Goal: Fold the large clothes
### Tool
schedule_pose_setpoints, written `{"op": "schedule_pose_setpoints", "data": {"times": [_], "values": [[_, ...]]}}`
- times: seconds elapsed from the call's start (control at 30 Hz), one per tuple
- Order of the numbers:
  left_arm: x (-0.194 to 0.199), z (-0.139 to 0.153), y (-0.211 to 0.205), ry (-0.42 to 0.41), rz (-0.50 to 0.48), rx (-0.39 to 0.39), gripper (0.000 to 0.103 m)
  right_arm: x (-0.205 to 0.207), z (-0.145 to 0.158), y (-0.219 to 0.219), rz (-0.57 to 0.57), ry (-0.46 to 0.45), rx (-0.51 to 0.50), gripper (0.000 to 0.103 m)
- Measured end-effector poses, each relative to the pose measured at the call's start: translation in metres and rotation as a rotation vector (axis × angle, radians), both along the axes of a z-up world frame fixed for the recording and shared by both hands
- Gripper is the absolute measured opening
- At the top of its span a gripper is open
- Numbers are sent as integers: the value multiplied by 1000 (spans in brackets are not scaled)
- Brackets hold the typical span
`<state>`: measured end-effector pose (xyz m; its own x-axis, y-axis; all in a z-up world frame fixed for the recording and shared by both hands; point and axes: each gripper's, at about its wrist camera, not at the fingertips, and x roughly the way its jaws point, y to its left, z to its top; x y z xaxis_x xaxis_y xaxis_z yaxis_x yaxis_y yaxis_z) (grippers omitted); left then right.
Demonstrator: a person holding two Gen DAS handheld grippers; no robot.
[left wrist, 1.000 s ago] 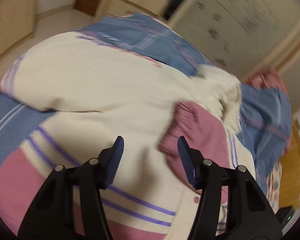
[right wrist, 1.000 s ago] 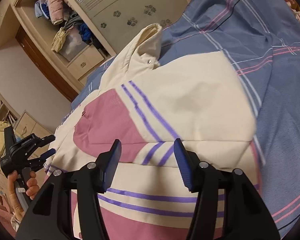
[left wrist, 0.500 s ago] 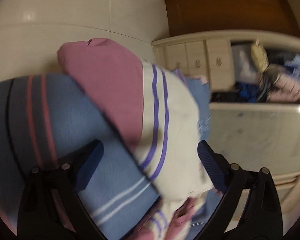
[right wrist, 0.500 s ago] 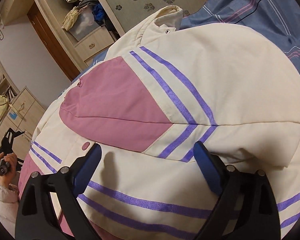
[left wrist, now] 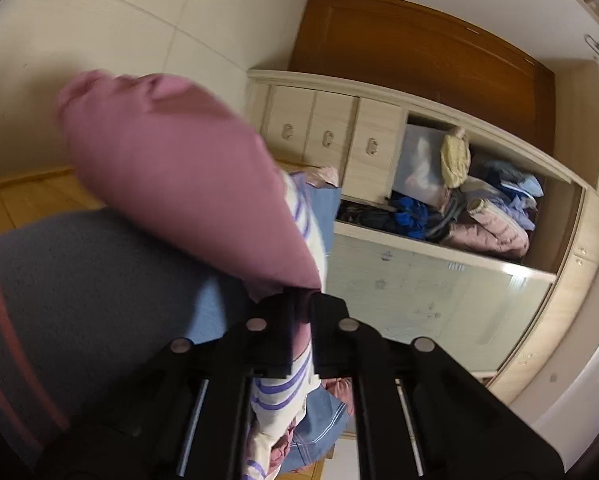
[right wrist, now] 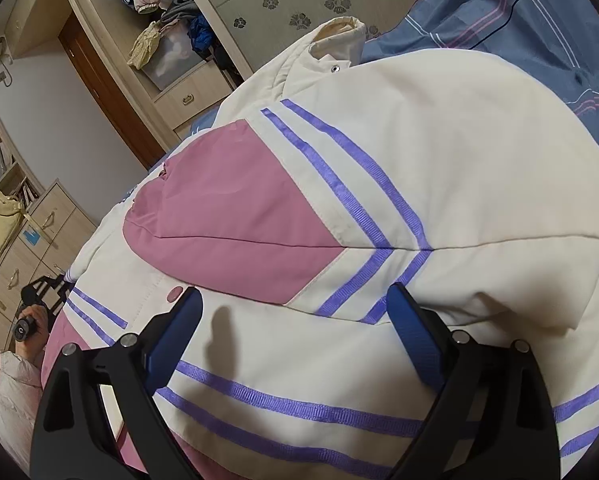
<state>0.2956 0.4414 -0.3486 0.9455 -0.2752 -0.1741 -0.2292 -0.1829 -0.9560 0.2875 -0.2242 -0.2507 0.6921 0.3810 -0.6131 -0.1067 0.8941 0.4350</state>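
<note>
Left gripper (left wrist: 301, 300): jaws pressed together, pinching a pink-and-cream sleeve (left wrist: 187, 184) of the jacket (right wrist: 379, 208); fabric is bunched between the pads, pink part raised toward the camera, cream part w/ purple stripes hanging below. Under it the blue striped bedsheet (left wrist: 79, 280); beyond, an open wardrobe (left wrist: 459, 208) stuffed w/ clothes.

Right gripper (right wrist: 295, 328): jaws spread wide, holding nothing, just above the jacket body, one sleeve already folded across the front. Jacket is cream w/ pink panels and purple stripes, lying on the bed, collar (right wrist: 339, 36) toward the wardrobe side.

Likely step: left carries its sleeve across the body; right is placed to press or pin the torso.

Risks:
- Puffy, slick shell – the pinch looks shallow, so the sleeve could slip out mid-swing.
- A hard pull w/o the right pinning could drag the whole jacket and undo the sleeve already folded.
- Padding may spring back, so the fold won't lie flat unless pressed.
</note>
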Motion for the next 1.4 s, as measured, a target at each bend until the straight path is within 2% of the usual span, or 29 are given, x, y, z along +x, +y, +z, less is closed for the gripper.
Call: {"op": "schedule_pose_setpoints", "data": {"times": [0.07, 0.13, 0.2, 0.3, 0.4, 0.47, 0.57, 0.6, 0.63, 0.67, 0.7, 0.77, 0.87, 1.03, 1.1, 1.13, 1.23, 1.33, 1.4], "values": [[0, 16, -4, -26, 27, 53, 4, -1, -1, -1, -1, -3, 6, 93], [7, 57, -13, -73, 46, 184, 3, -2, -1, -1, -2, -7, 6, 93], [14, 101, -29, -112, 20, 316, 3, -2, -1, 1, -5, -9, 2, 93], [42, 179, -85, -258, -96, 503, 3, -3, -1, 1, -6, -10, 4, 93], [70, 249, -194, -383, -329, 731, 4, -3, -1, 0, -7, -10, 7, 93], [90, 264, -279, -386, -554, 847, 4, -3, -1, 0, -7, -11, 11, 93], [101, 242, -395, -277, -868, 1026, 5, -4, -2, -4, -7, -17, 47, 93], [100, 229, -424, -242, -945, 1067, 5, -4, -3, -8, -6, -21, 73, 93], [96, 219, -441, -223, -983, 1095, 5, -5, -4, -11, -5, -24, 95, 93], [92, 212, -452, -207, -985, 1121, 12, -5, -4, -14, -7, -27, 118, 93], [89, 208, -455, -196, -965, 1133, 22, -6, -5, -18, -6, -33, 145, 93], [81, 201, -450, -187, -912, 1104, 30, -7, -5, -20, -4, -37, 166, 93], [72, 198, -430, -144, -840, 1044, 39, -7, -5, -19, -11, -38, 169, 93], [60, 202, -392, -130, -742, 1024, 51, -7, -5, -26, -8, -48, 224, 93], [35, 193, -373, -110, -664, 979, 57, -9, -1, -30, -28, -50, 245, 93], [38, 190, -361, -81, -614, 930, 57, -10, 3, -31, -56, -39, 231, 93], [46, 178, -327, -10, -520, 819, 57, -18, 33, -22, -151, -32, 65, 93], [46, 169, -308, 22, -466, 773, 57, -16, 80, 10, -133, -97, -111, 93], [47, 162, -303, 16, -475, 753, 57, -3, 111, 41, -106, -142, -228, 93]]}}
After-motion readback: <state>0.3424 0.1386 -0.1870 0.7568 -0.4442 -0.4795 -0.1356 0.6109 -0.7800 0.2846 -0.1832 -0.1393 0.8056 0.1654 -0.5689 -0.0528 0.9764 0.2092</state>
